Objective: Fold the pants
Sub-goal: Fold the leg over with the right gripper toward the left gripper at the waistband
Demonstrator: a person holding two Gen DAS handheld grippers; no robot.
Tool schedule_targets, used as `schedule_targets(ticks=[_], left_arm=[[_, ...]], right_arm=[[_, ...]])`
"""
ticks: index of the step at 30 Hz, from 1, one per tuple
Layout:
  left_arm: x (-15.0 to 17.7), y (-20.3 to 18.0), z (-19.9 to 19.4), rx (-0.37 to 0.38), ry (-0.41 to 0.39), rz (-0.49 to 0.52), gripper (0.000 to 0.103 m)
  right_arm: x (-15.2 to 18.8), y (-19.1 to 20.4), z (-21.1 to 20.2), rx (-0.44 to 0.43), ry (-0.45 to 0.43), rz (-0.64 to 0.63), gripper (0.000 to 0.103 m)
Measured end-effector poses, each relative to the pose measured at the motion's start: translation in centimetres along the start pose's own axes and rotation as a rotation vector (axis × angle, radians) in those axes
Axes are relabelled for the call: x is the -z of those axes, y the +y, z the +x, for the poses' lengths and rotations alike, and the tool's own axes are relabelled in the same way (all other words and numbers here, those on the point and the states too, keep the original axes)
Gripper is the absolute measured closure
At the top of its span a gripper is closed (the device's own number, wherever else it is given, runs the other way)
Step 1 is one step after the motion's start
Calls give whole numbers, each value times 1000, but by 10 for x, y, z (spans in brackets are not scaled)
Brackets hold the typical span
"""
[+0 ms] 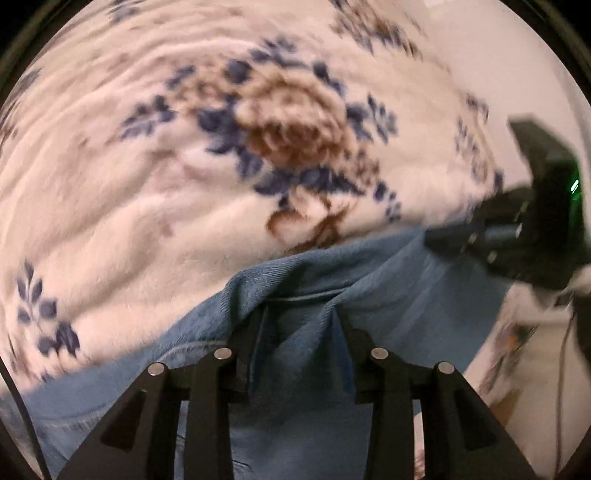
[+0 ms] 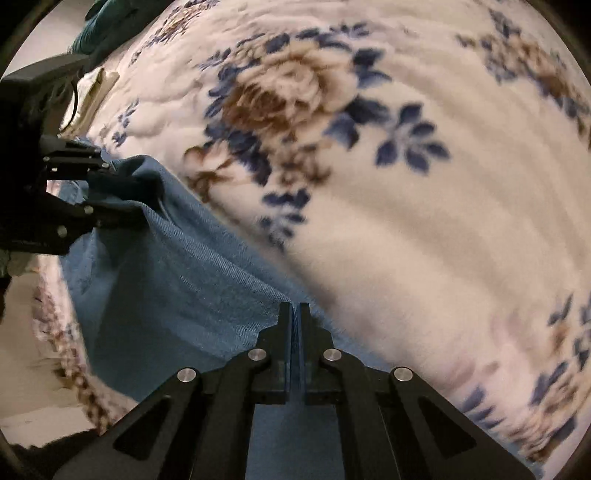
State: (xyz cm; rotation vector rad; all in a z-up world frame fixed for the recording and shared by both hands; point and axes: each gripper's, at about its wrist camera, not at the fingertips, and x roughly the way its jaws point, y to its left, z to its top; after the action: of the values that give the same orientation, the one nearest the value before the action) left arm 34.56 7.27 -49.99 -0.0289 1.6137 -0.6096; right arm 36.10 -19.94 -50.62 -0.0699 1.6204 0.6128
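Blue denim pants (image 1: 388, 280) lie on a white fleece blanket with blue and brown flowers (image 1: 147, 184). My left gripper (image 1: 301, 314) points steeply down with its jaws apart. A bunched fold of the denim sits loosely between its fingers. In the right wrist view the left gripper (image 2: 122, 192) is at the left, at the far corner of the pants (image 2: 177, 266). My right gripper (image 2: 294, 306) is shut on the near edge of the denim, a thin blue strip showing between its pads. The right gripper (image 1: 443, 236) is also at the right of the left wrist view.
The flowered blanket (image 2: 406, 240) fills most of both views. Its edge and pale floor (image 2: 22, 387) show at the lower left of the right wrist view. A dark green item (image 2: 99, 26) lies at the top left. A cable (image 1: 561, 369) hangs at the right.
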Motion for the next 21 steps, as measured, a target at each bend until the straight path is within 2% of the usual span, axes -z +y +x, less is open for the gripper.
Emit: schedule_targets(ticks=[2,4,5,6,8,10,11,12,13,16,18,21], left_arm=[[6,14,-22,12,-79,-91,70],[12,26,-41,12,-176,-169,67],[19,34,-51,-42,-235,-217,64],[27,39,-56,-126,-275,-254,64],[40,47,-55,-205,-305,-311,64],[52,61,-47,-231,-294,-385,64],[58,69,-43,-231,-291,-423,64],[61,78,-41,-241,-290,-446,64],[66,76,-36,-252,-298,-466,64],[74,91,-41,-276,-319,-496,64],[72,97,-37,-285,-331,-498,64],[68,98,-38,-326,-322,-484,64]], right_arm=[[-2,1,-16,-22,-12,18,94],[-6,13,-28,-85,-68,0,77],[-11,26,-32,-121,-84,-38,69],[-15,39,-28,-112,-88,-77,53],[-26,63,-14,-73,-77,-166,49],[-36,82,10,-55,-19,-230,49],[-37,90,19,-23,-1,-255,51],[-40,102,30,12,2,-290,78],[-38,108,38,63,4,-319,97],[-38,96,36,75,-44,-199,100],[-34,66,36,89,-62,-50,100],[-28,36,38,-15,-42,106,100]])
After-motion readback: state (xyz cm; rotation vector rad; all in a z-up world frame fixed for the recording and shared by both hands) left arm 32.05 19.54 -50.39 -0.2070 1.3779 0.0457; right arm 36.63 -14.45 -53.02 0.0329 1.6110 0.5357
